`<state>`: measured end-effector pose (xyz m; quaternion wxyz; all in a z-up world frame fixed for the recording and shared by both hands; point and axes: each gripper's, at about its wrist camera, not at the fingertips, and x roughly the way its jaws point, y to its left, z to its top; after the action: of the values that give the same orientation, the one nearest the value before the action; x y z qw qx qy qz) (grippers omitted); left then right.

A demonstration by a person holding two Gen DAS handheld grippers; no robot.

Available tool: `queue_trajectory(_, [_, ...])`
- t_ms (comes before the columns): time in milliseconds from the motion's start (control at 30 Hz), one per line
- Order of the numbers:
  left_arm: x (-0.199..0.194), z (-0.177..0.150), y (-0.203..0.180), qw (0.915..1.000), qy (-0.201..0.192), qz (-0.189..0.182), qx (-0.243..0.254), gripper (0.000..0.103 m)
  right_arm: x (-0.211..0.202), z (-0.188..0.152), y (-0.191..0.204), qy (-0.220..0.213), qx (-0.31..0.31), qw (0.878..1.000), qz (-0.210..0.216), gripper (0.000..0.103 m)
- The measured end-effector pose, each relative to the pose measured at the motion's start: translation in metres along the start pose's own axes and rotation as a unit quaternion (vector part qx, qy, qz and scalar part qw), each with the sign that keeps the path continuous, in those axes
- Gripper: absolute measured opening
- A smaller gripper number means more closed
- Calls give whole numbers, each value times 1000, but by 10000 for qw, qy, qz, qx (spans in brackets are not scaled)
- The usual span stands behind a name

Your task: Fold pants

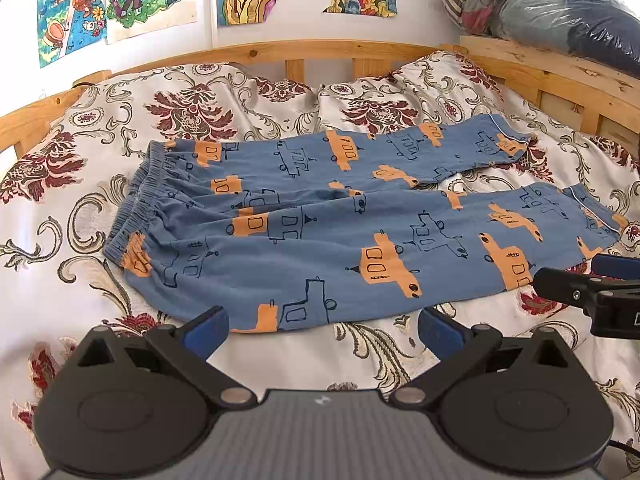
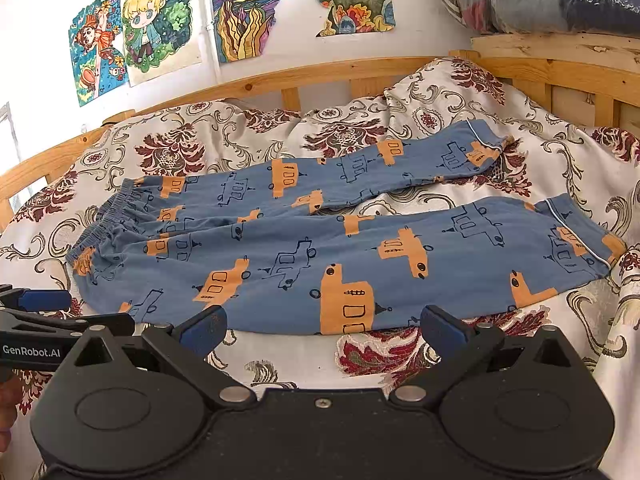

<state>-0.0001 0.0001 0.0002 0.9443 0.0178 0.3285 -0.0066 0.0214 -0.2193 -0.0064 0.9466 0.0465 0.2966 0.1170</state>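
Blue pants (image 1: 320, 224) printed with orange vehicles lie spread flat across the bed, waistband (image 1: 134, 204) at the left, both legs running to the right with a gap between the cuffs. My left gripper (image 1: 322, 330) is open just short of the near leg's front edge, nothing between its fingers. In the right wrist view the same pants (image 2: 340, 256) fill the middle, and my right gripper (image 2: 322, 330) is open at the near leg's front edge, holding nothing. Each gripper shows at the side of the other's view: the right gripper (image 1: 600, 284) and the left gripper (image 2: 36, 312).
A floral quilt (image 1: 248, 100) covers the bed, bunched into a ridge behind the pants. A wooden bed rail (image 1: 320, 50) runs along the back and right. Bagged bedding (image 1: 560, 8) sits on the right shelf. Drawings (image 2: 160, 28) hang on the wall.
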Motion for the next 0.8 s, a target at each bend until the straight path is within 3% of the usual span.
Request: queue_trajectory(800, [0,-5,-2,10000,24,-27,-27,103,0,-1,0,4,6,10000,1,102])
